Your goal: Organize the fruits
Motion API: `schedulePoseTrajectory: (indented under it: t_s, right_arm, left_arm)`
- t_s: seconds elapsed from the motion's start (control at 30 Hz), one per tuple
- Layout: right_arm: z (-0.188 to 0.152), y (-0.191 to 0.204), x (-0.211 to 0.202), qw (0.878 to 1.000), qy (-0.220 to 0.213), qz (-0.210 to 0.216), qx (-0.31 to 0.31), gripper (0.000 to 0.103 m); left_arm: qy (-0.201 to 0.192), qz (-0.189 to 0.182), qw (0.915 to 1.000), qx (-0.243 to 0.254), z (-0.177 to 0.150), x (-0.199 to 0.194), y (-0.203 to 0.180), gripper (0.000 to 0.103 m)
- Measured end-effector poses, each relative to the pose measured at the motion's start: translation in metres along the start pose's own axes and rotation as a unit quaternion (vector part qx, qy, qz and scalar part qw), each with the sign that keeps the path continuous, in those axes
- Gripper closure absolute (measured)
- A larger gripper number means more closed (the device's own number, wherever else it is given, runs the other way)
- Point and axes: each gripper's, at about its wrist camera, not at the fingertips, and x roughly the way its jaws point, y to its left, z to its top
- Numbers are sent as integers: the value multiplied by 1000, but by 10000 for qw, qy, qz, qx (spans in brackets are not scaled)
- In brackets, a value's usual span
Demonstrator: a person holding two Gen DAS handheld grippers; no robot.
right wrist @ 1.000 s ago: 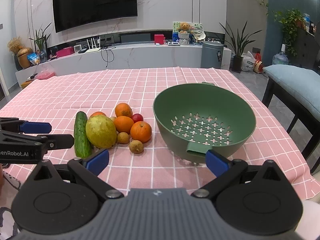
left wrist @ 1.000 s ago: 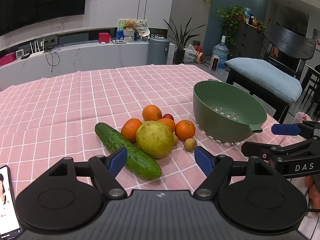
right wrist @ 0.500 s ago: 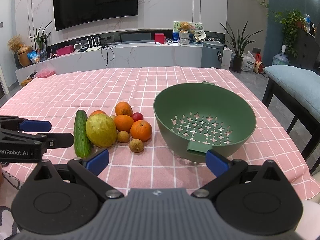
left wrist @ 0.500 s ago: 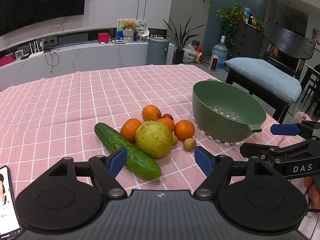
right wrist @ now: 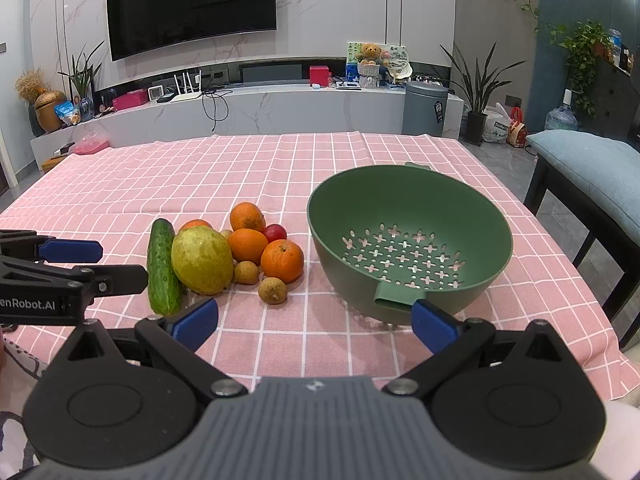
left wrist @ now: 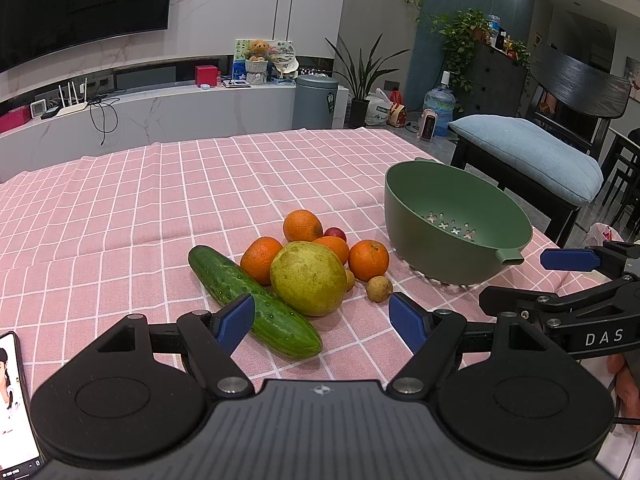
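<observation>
Both claws waited empty before the fruit pile, nothing yet moved into the colander.

The left claw (left wrist: 322, 316) stood with its jaws apart, the cucumber (left wrist: 252, 298) just ahead of its left finger and the big yellow-green fruit (left wrist: 308, 283) straight ahead between the fingers; four oranges (left wrist: 368, 260), a red fruit and small brown fruits clustered just beyond. The right claw (right wrist: 314, 326) also hung spread and held nothing, the empty green colander (right wrist: 472, 216) ahead toward its right finger, the pile ahead to its left. By my judgement the first pick was in hand: a claw needed to advance, straddle one fruit and close gently, since round fruit could roll on the table (right wrist: 280, 168).
</observation>
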Motion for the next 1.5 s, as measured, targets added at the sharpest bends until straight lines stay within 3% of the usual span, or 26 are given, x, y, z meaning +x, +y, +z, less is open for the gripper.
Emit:
schedulePoseTrajectory:
  t_s: [1.37,1.5]
  right_arm:
    - [-1,1,2,9999,75,-35,-62,4]
    - [1,0,4,9998,120,107,86,5]
  left_arm:
    - [61,50,9999,66,-1,1,-2,13]
    - [137,20,9999,-13,2,2,-1,17]
